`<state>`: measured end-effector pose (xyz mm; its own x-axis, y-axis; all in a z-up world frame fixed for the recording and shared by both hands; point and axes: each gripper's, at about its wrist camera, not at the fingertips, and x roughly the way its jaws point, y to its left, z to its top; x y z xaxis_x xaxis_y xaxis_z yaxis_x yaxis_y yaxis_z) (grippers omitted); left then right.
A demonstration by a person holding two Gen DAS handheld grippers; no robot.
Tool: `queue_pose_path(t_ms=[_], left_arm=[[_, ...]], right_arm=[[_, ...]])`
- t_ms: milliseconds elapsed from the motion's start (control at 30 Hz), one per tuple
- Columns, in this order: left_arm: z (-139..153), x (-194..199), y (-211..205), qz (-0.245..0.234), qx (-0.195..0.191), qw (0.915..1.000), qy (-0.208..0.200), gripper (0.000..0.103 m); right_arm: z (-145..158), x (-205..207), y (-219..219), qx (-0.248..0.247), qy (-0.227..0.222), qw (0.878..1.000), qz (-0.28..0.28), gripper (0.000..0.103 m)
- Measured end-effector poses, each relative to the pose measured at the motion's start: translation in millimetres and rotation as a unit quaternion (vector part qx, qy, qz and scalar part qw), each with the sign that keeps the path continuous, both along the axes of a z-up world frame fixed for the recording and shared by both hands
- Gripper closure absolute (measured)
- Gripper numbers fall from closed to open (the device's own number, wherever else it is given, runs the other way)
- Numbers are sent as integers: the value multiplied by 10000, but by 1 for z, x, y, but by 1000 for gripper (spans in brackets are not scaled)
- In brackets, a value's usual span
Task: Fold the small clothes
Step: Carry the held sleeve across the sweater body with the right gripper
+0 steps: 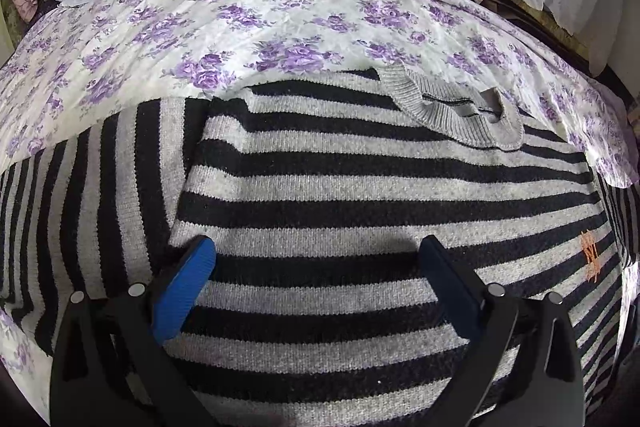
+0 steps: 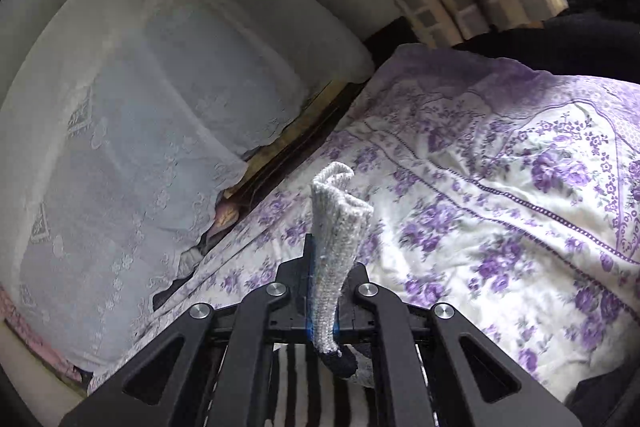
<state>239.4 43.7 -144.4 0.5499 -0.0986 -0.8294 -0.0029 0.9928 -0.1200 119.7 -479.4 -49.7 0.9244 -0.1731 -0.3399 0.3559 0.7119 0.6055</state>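
Garment: striped sweater (image 1: 340, 187) lies flat on the floral bedsheet (image 1: 280, 23), grey collar (image 1: 452, 111) toward the far edge.
Left gripper (image 1: 316, 259): fingers spread wide, resting on the sweater body, gripping nothing.
Right gripper (image 2: 324, 291): clamped tight on a grey ribbed cuff (image 2: 340, 211), raised above the sheet.

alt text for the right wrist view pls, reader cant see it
The right gripper is shut on a grey ribbed cuff of a striped sweater, lifted over a purple floral bedsheet. A white lace cloth lies to the left.
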Motion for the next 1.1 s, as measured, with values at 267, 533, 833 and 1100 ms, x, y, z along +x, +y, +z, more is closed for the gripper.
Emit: queue_pose_path(t_ms=[267, 533, 833, 1100], left_arm=[[4, 2, 7, 32, -161, 9999, 8, 4], [21, -4, 24, 210, -421, 9987, -207, 4], [43, -10, 50, 709, -248, 9958, -521, 4], [36, -7, 53, 751, -239, 9962, -375, 4]], right_arm=[[23, 31, 87, -561, 140, 9960, 682, 97], [36, 49, 170, -973, 168, 9864, 1316, 96], [24, 72, 273, -1172, 349, 9647, 2332, 96], [-26, 93, 339, -1397, 1034, 9404, 2924, 96]])
